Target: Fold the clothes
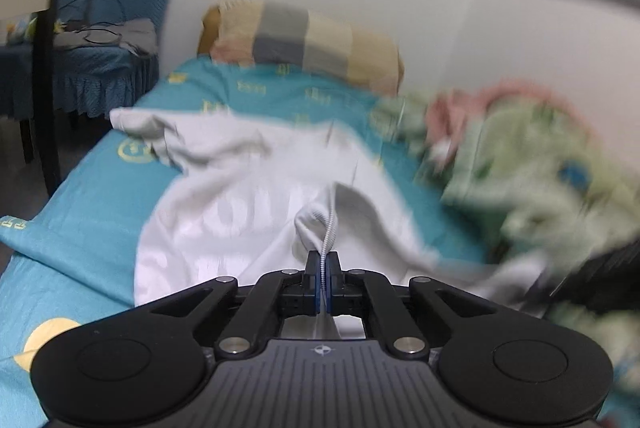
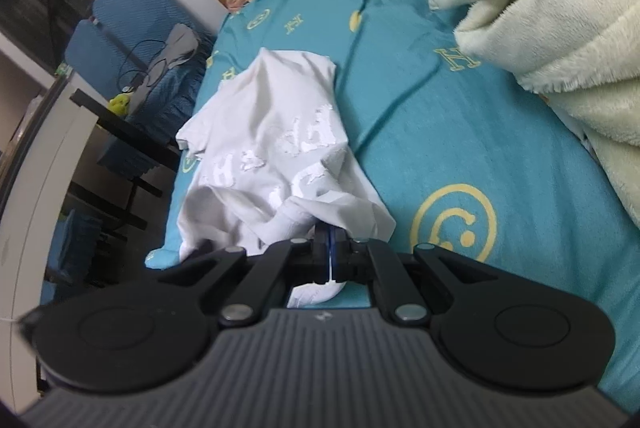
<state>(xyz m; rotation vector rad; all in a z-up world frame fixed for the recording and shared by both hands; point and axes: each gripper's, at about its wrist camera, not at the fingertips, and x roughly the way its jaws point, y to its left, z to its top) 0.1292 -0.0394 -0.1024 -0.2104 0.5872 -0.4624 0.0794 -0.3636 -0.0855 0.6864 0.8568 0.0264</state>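
Observation:
A white T-shirt [image 1: 240, 196] with shiny white lettering lies crumpled on the teal bed sheet [image 1: 84, 196]. My left gripper [image 1: 325, 260] is shut on a bunched fold of the shirt at its ribbed hem or collar edge. In the right wrist view the same shirt [image 2: 276, 132] spreads away from my right gripper [image 2: 330, 244], which is shut on another edge of the shirt; a bit of white cloth hangs below the jaws. Both views show the cloth lifted slightly at the grip.
A fluffy pale green blanket [image 2: 560, 12] is heaped on the right of the bed. A checked pillow [image 1: 304, 40] lies at the head by the wall. A blue-covered chair [image 1: 108, 40] with cables and a dark table [image 2: 120, 132] stand left of the bed.

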